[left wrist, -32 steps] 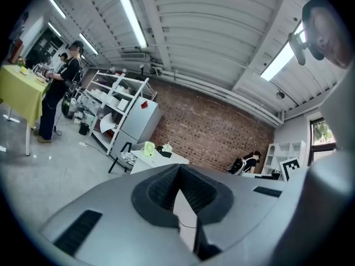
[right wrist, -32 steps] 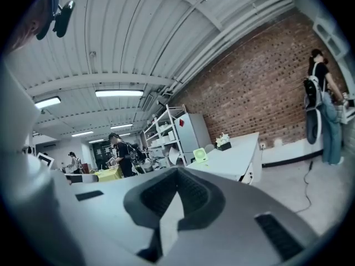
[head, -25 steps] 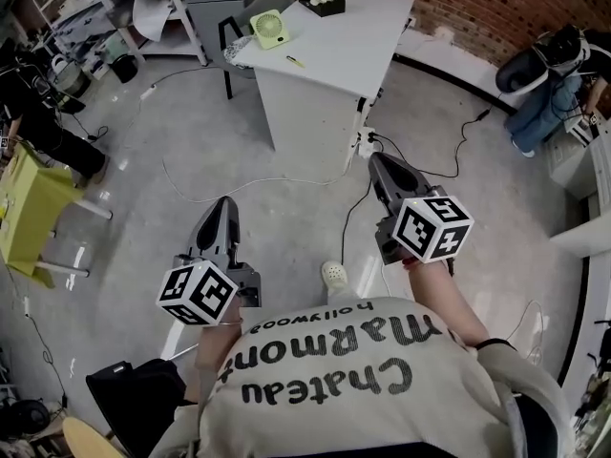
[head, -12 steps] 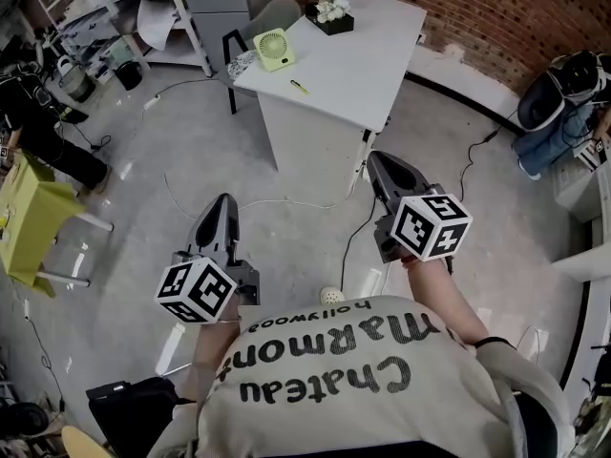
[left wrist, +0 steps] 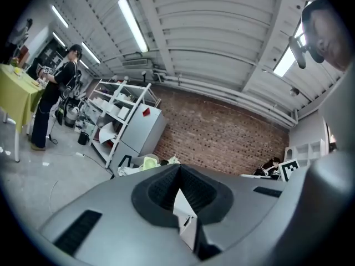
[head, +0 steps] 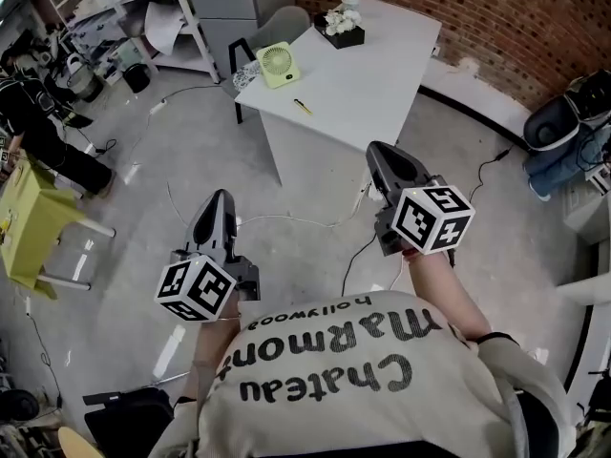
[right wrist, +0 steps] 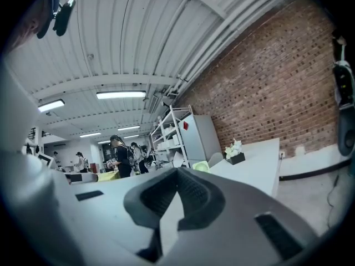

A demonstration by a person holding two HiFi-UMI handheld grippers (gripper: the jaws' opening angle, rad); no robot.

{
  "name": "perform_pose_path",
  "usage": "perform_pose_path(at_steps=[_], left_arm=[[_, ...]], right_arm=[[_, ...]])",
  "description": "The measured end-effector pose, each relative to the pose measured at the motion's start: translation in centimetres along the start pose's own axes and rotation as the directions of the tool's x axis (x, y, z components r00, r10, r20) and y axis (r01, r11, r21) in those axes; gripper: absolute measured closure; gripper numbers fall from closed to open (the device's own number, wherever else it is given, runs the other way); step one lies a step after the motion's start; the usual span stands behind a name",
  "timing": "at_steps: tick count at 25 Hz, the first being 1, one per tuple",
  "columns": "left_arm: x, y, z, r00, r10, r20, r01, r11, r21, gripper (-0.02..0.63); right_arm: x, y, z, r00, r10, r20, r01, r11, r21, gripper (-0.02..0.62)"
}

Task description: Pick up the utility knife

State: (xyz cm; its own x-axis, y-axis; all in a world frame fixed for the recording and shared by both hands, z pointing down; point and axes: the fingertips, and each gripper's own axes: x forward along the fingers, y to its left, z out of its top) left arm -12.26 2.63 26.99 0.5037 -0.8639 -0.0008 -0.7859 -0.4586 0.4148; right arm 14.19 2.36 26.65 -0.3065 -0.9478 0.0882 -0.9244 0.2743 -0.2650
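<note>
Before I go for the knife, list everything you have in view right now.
table: one, white, ahead near the brick wall
utility knife: one, yellow, on the table near its left edge
fan: one, light green, on the table's left corner
flower box: one, black with white flowers, on the table's far end
chair: one, grey, behind the table
shelving rack: one, white, upper left
small table: one, yellow, far left
bystander: one, dark clothes, beside the yellow table
left gripper: grey, jaws shut, empty
right gripper: grey, jaws shut, empty
</note>
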Motion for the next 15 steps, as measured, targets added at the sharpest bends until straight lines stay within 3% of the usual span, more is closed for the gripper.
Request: perform_pose_path(at_steps=[9,15], left_arm=[[3.1,2.2,-6.6,0.992,0.053,-0.117,-0.063,0.995,-0.079,0.606],[4.2,4.0,-8.2,0.986,0.084,-0.147,-0.099,0.990,-0.099,0.606]], right_arm=[[3.3,-4.4,-5.9,0.992,-0.004,-0.127,0.010,0.999,0.046,0.592],[5.4,-5.8,-9.6,0.979,0.007,-0.205,0.010,0.997,0.081,0.592]])
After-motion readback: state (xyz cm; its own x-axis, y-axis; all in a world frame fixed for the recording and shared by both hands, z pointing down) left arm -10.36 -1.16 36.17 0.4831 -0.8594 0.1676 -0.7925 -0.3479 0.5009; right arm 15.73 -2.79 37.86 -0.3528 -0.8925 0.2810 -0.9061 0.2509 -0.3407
